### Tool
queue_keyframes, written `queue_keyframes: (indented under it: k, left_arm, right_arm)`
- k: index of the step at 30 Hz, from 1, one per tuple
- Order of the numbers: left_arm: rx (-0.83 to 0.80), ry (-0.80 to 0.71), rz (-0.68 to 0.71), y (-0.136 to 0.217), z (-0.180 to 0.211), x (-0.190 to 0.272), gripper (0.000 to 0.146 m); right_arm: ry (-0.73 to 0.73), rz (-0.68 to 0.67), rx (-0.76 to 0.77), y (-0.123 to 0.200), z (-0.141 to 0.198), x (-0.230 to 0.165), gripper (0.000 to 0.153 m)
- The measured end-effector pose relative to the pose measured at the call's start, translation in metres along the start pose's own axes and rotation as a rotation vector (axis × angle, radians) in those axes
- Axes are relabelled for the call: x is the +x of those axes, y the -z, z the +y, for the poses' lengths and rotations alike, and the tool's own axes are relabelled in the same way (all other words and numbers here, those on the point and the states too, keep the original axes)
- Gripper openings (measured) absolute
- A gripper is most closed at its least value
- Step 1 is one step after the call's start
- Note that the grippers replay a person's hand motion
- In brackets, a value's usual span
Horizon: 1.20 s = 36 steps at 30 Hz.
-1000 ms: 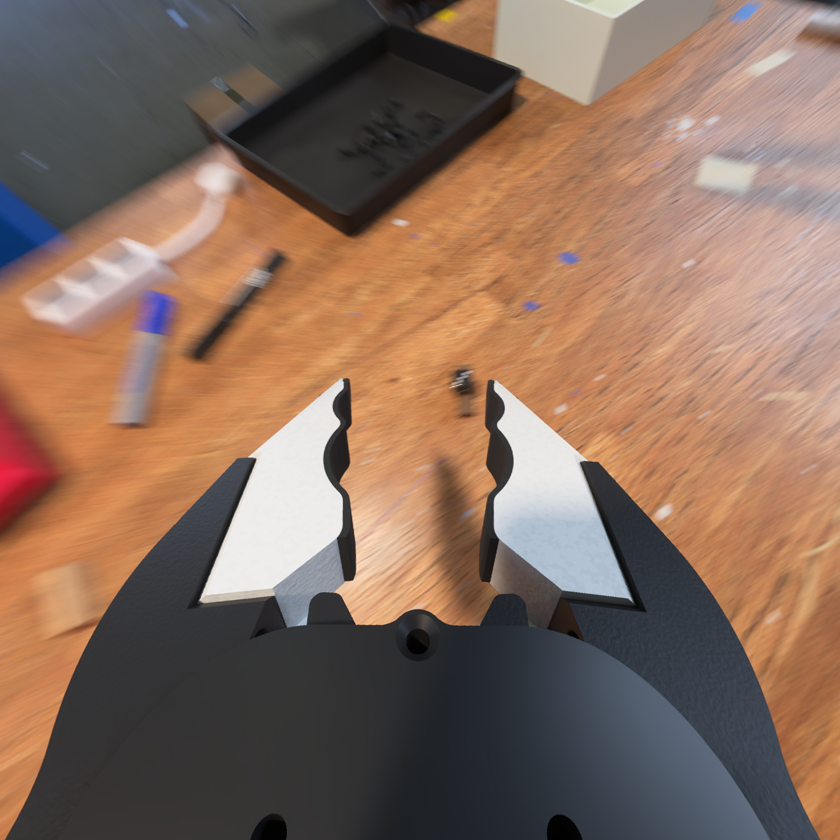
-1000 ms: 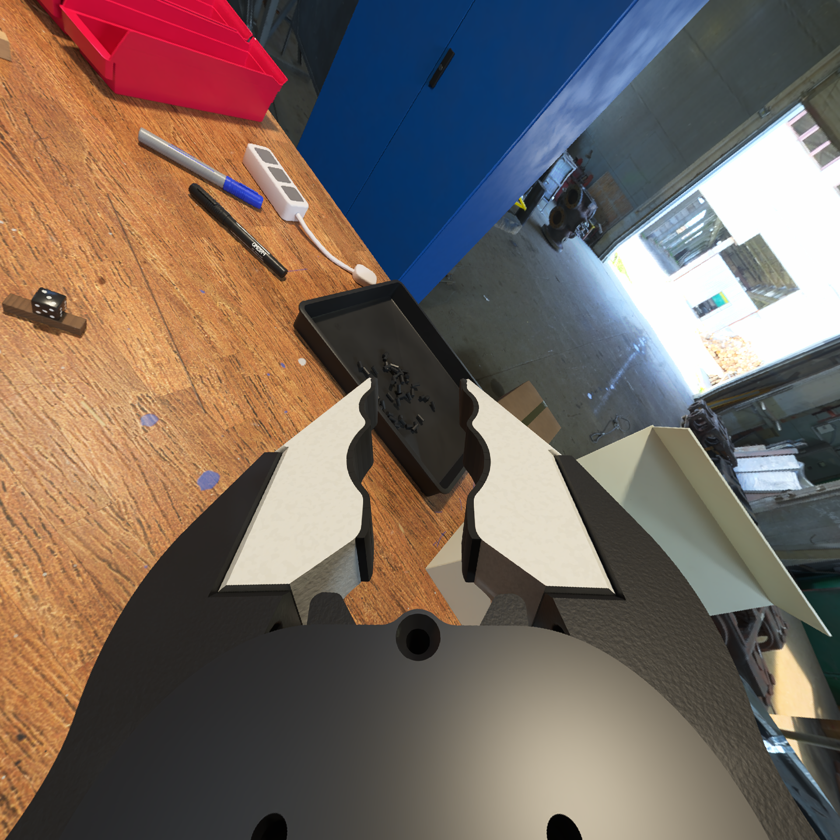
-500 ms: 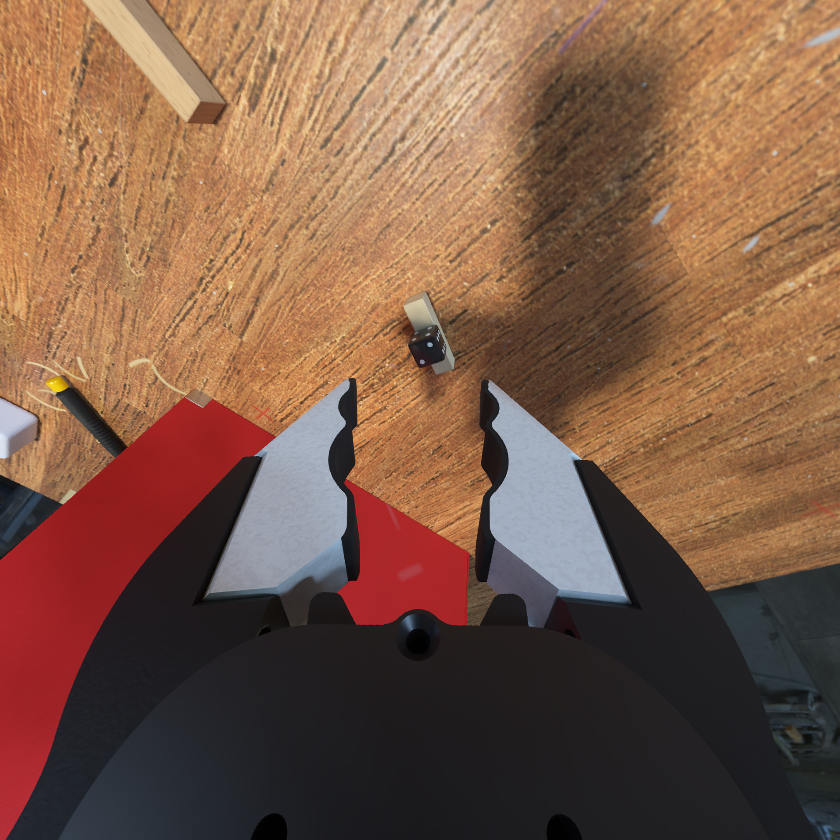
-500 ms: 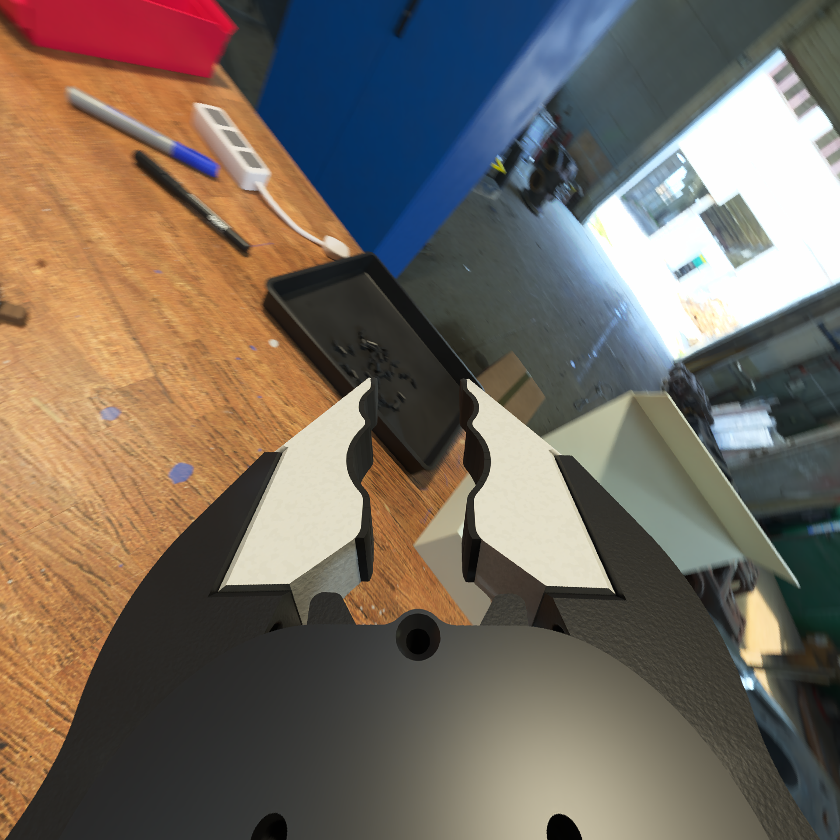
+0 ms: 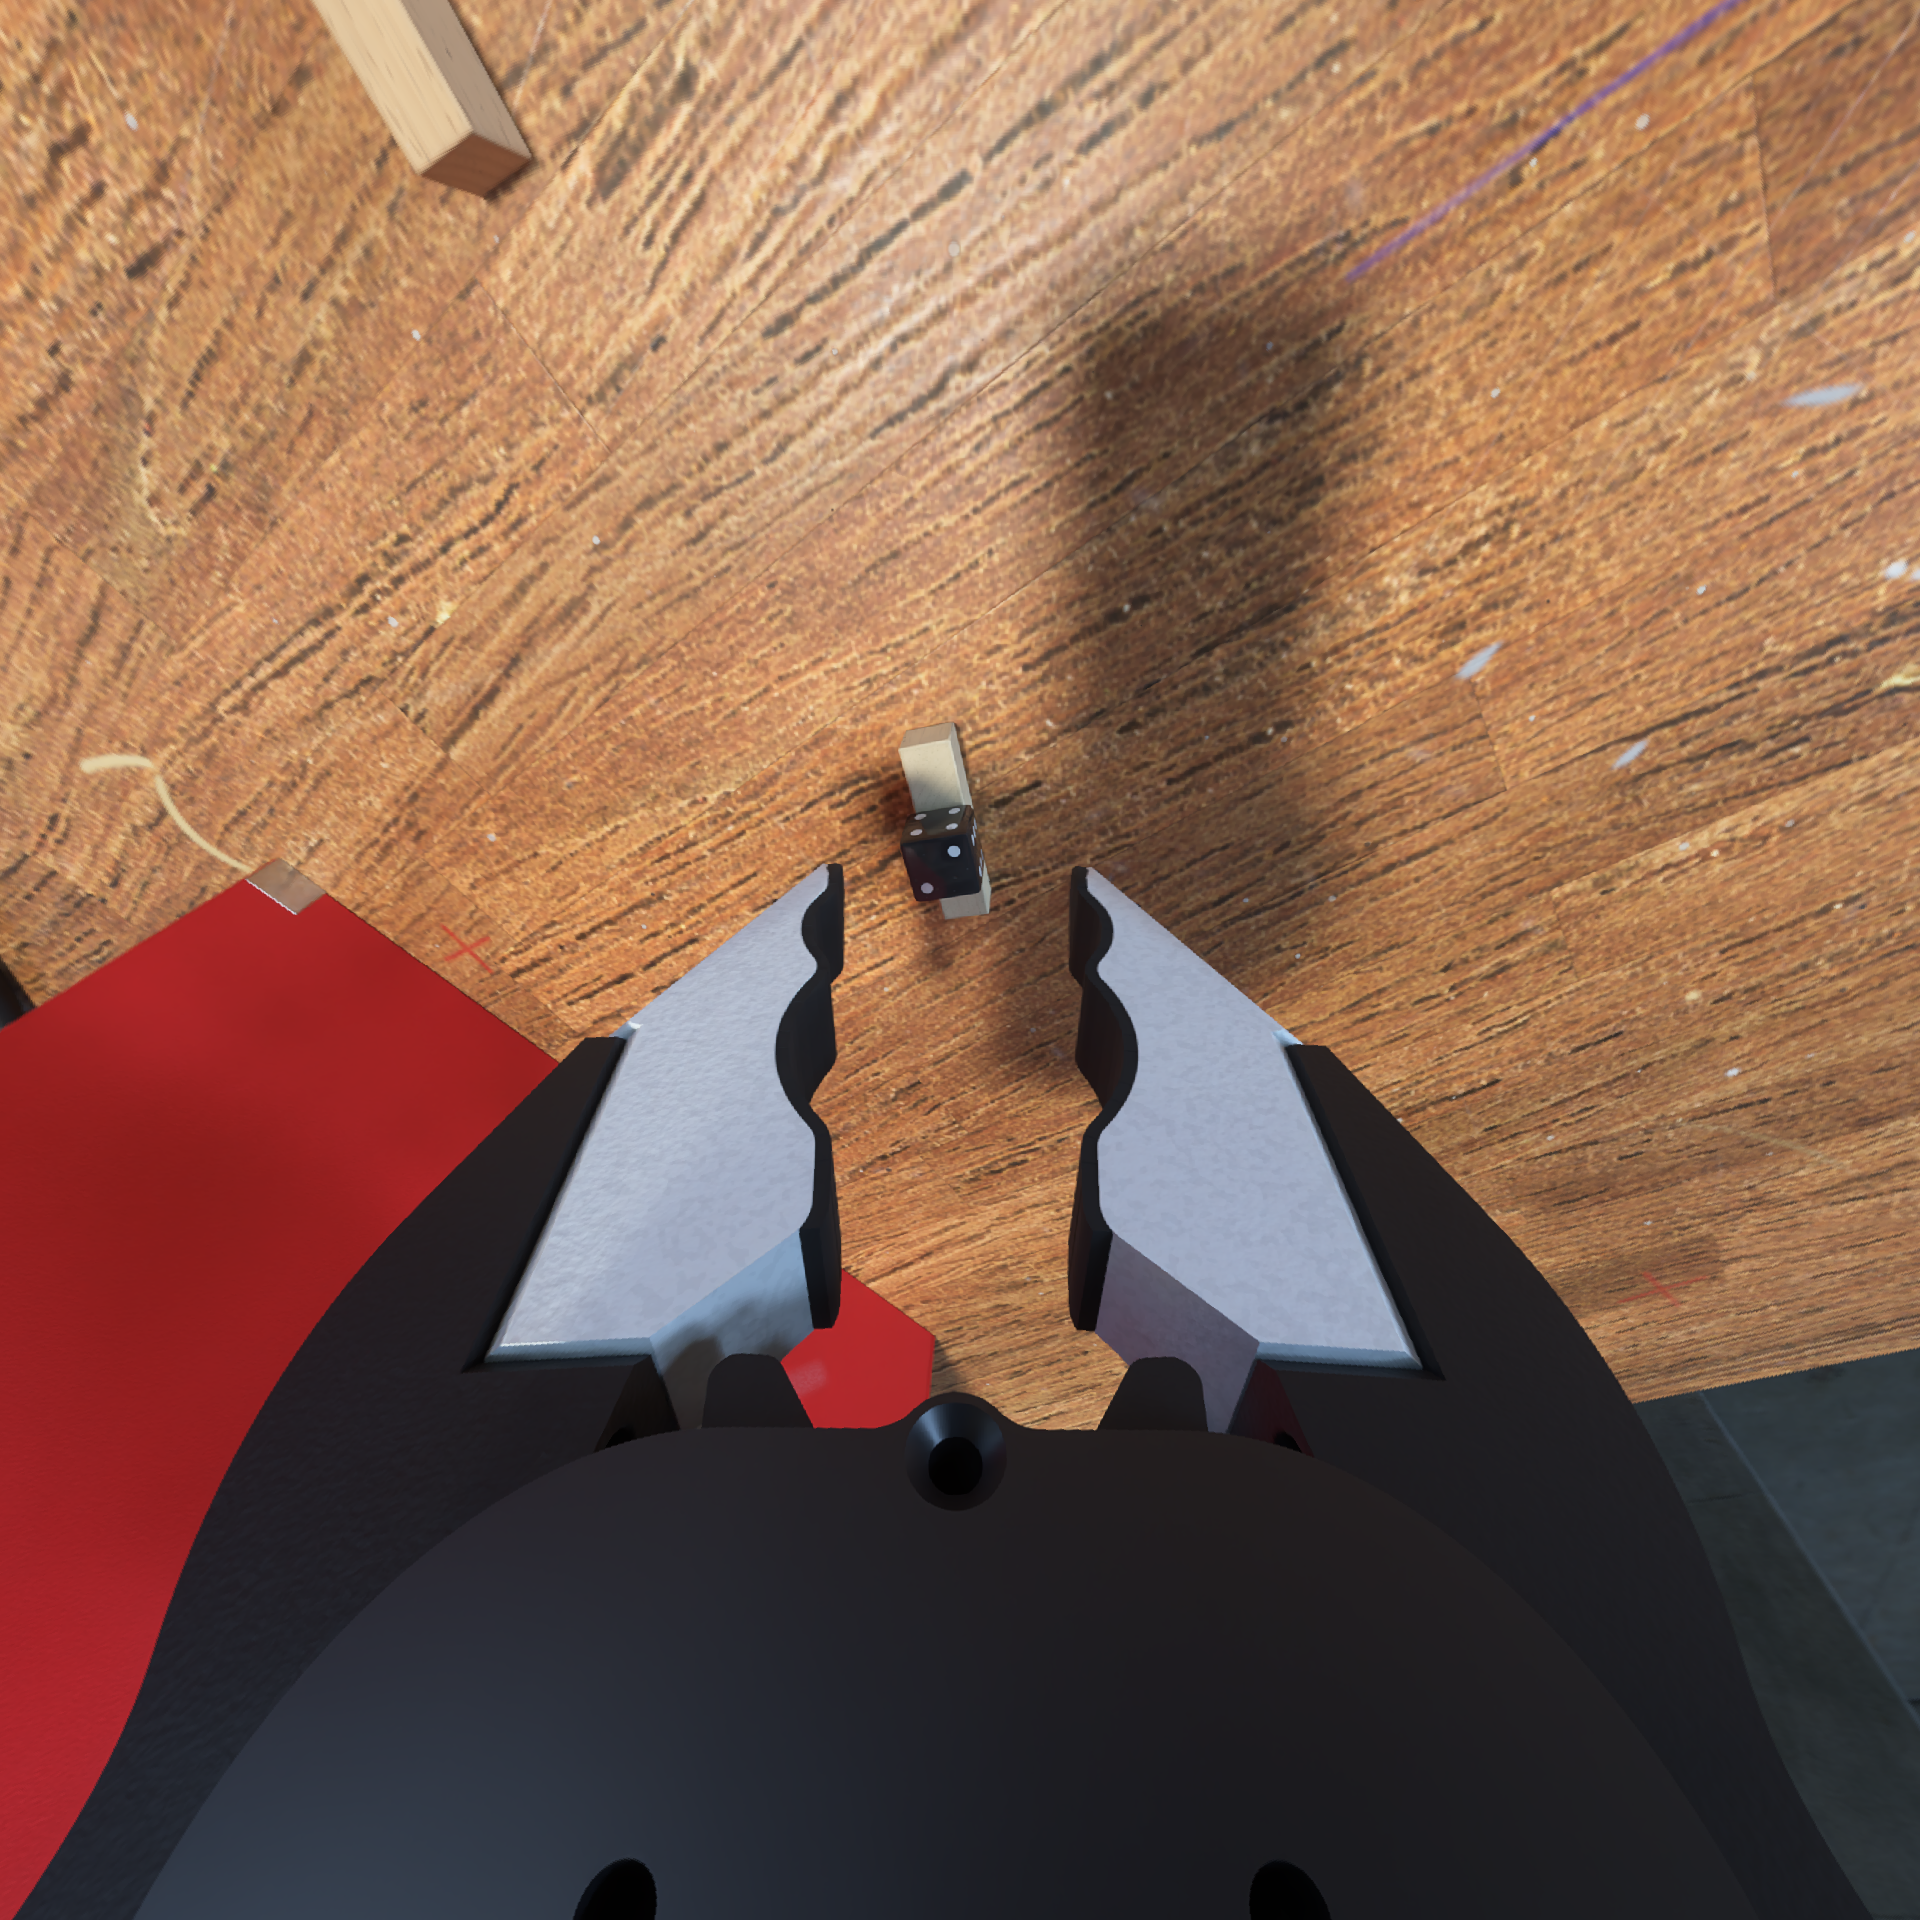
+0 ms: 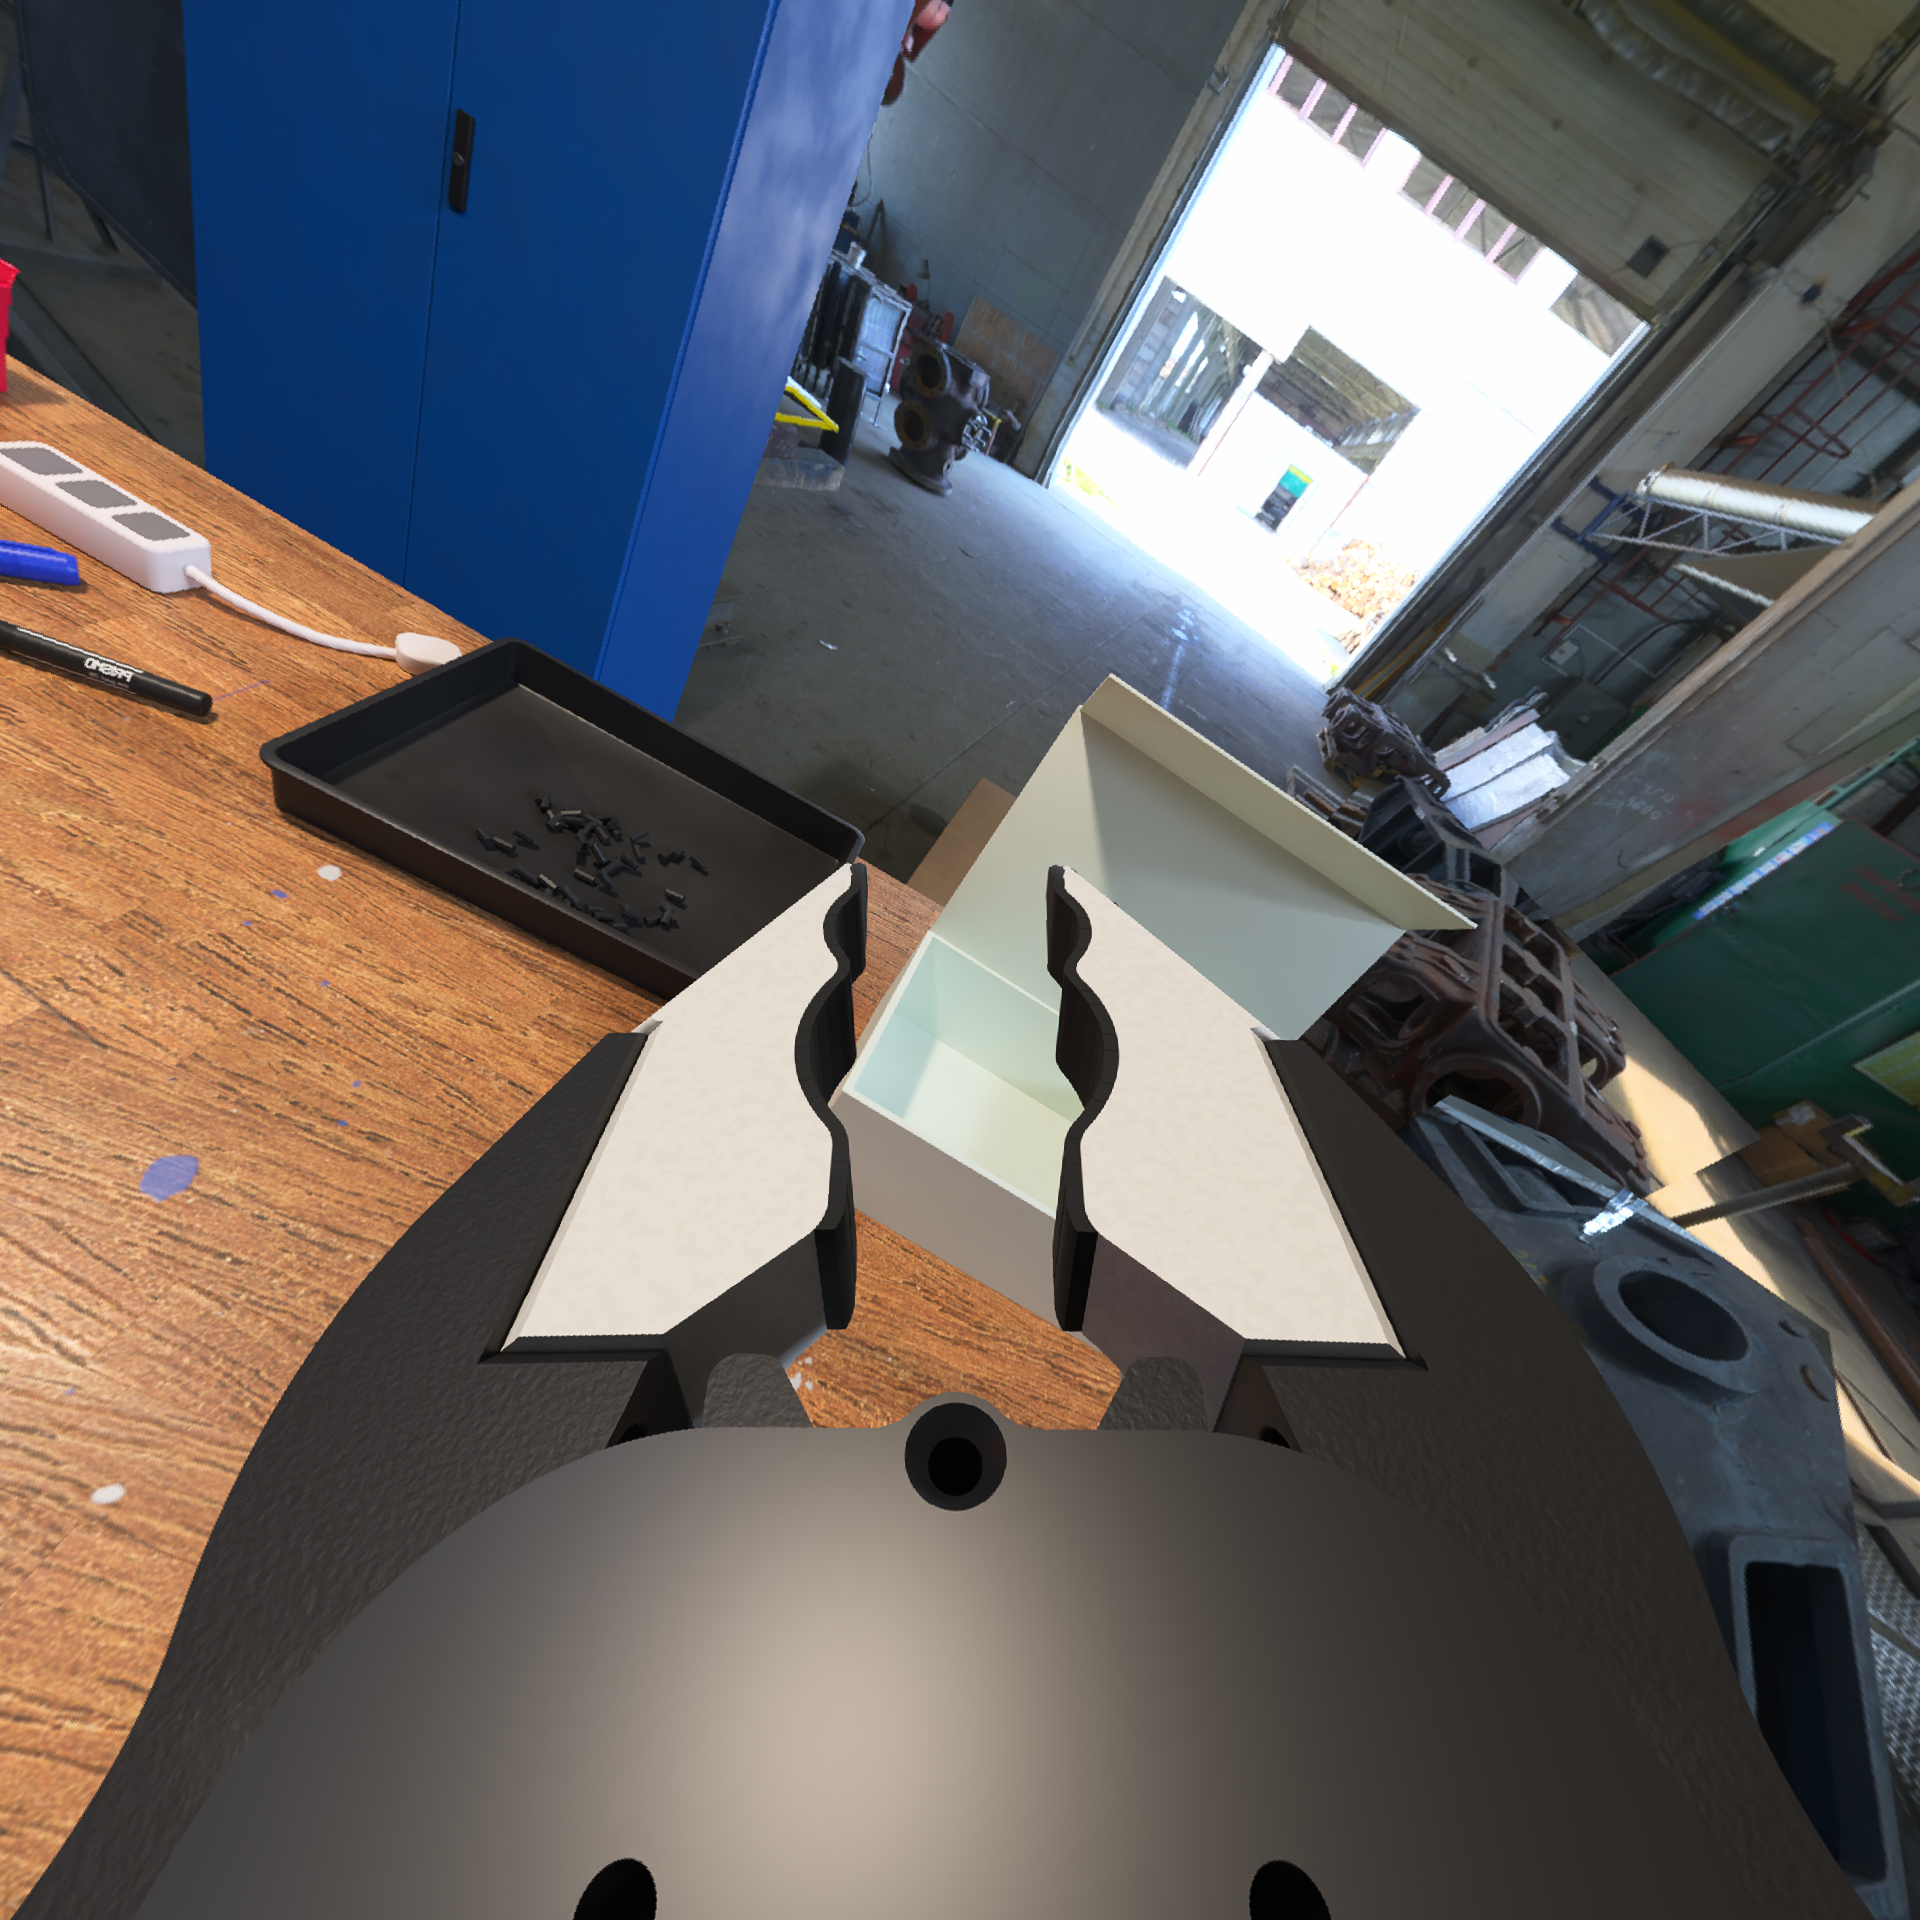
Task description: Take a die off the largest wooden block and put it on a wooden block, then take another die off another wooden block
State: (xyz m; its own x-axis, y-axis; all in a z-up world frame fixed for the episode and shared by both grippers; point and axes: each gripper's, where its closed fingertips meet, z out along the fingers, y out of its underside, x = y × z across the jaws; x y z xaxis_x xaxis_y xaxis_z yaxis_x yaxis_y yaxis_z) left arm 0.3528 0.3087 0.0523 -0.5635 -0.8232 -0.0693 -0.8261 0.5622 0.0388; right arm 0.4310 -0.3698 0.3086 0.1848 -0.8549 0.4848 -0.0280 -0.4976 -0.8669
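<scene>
On the wooden table [image 5: 1351, 727], a black die [image 5: 941, 852] was seen resting on a small pale block [image 5: 943, 810], untouched. Both the left tool [image 5: 954, 883] and right tool [image 6: 954, 883] were spread and empty; nothing seemed accomplished yet.

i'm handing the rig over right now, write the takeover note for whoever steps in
Left tongs: open, empty, above the table, aimed down just short of the black die.
Right tongs: open, empty, pointing at the cream box beside the black tray.
The die sits on a small pale wooden block; a longer wooden block lies farther off, no die on the part in view.
Done: no grasp visible.
Left: grasp this die and the rest.
</scene>
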Motion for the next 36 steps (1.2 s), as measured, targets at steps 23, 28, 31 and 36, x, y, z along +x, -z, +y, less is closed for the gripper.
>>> queue_keyframes:
  k: [23, 28, 31, 36]
  left_arm:
    - [-0.097, 0.179, 0.083, -0.022, 0.007, 0.003, 0.05]
    - [-0.108, 0.201, 0.088, -0.028, 0.014, 0.001, 0.051]
    - [-0.103, 0.215, 0.106, -0.029, 0.014, 0.002, 0.051]
    - [-0.097, 0.245, 0.14, -0.029, 0.014, 0.0, 0.047]
  right_arm:
    - [0.001, -0.077, -0.037, -0.019, 0.012, -0.011, 0.034]
    - [0.017, -0.085, -0.052, -0.021, 0.013, -0.015, 0.034]
    - [0.02, -0.088, -0.051, -0.021, 0.012, -0.017, 0.034]
    - [0.023, -0.092, -0.053, -0.02, 0.012, -0.018, 0.034]
